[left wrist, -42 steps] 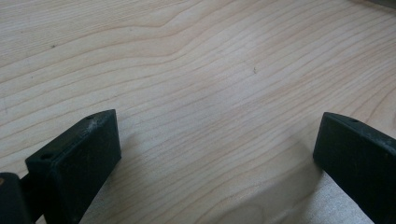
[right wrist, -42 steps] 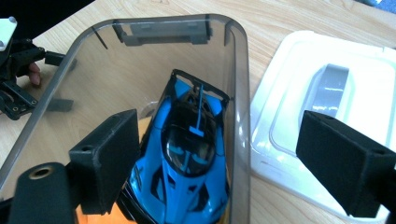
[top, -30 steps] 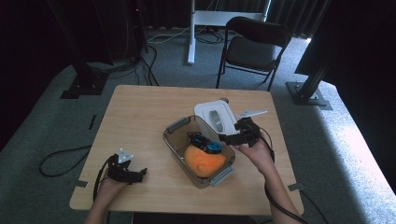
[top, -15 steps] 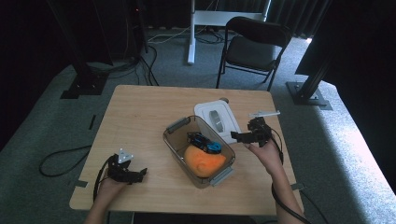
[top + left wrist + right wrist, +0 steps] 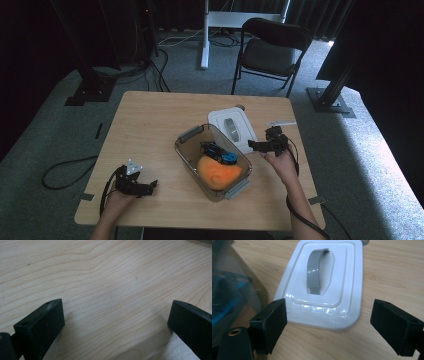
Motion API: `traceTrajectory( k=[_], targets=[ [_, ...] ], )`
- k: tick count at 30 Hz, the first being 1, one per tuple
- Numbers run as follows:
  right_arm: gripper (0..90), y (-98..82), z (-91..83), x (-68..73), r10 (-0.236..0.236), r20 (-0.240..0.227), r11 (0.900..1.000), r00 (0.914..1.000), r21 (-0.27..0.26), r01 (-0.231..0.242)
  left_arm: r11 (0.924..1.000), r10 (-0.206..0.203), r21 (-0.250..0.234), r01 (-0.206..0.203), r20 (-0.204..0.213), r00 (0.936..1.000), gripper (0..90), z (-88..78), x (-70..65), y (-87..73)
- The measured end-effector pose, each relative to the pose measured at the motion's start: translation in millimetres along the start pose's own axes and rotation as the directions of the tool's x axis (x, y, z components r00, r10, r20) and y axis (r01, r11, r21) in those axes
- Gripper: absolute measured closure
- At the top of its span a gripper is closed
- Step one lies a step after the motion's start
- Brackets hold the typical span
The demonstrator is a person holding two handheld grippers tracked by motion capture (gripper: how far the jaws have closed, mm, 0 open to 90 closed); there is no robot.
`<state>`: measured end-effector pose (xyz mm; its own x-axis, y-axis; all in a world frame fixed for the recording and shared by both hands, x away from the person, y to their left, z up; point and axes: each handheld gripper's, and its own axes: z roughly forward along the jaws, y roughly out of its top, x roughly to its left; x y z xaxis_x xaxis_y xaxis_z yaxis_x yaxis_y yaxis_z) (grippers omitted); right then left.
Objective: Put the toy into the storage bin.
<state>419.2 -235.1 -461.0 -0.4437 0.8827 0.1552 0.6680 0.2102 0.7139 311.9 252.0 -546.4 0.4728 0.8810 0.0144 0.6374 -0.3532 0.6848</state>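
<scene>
Pale wood, plainly grained, makes up the square table (image 5: 160, 125), and near its middle stands a clear smoky-grey plastic storage bin (image 5: 186, 150) with grey clip handles at two ends, set at an angle to the table's edges. Inside it lies a soft orange lump of cloth or plush (image 5: 218, 172) towards the near end, and behind that a tangle of blue and black items (image 5: 218, 150) too small to make out. Just beyond the bin, touching or very nearly touching its far right side, the flat white plastic lid with a grey fold-down handle (image 5: 329, 285) lies face up on the wood; the handle sits in a recessed oval well, and the lid's rounded corners and raised rim catch the light.

The right gripper (image 5: 261, 145) is held low, just right of the bin and at the near edge of the lid, its black jaws spread wide with nothing between them but the lid's near edge and bare table. The left gripper (image 5: 141, 187) rests near the table's front left corner, well apart from the bin, jaws likewise parted wide over bare wood. A thin white strip (image 5: 281, 122) lies on the table beyond the right hand. Behind the table stands a black folding chair (image 5: 272, 50) on grey carpet.
</scene>
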Motion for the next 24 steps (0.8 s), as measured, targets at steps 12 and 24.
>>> traceTrajectory(
  k=[12, 24],
  targets=[
    [14.5, 9.3, 40.2, 9.7, -0.051, -0.008, 0.998, 0.9987, 0.037, 0.051, 1.0, 0.0, 0.0, 0.0, 0.0, 1.0, 1.2, 0.0, 0.0, 0.0],
    [15.4, 21.7, 76.1, 18.4, -0.08, 0.007, 0.995, 0.9968, 0.065, 0.08, 1.0, 0.0, 0.0, 0.0, 0.0, 1.0, 1.2, -0.1, -0.1, 0.0]
  ],
)
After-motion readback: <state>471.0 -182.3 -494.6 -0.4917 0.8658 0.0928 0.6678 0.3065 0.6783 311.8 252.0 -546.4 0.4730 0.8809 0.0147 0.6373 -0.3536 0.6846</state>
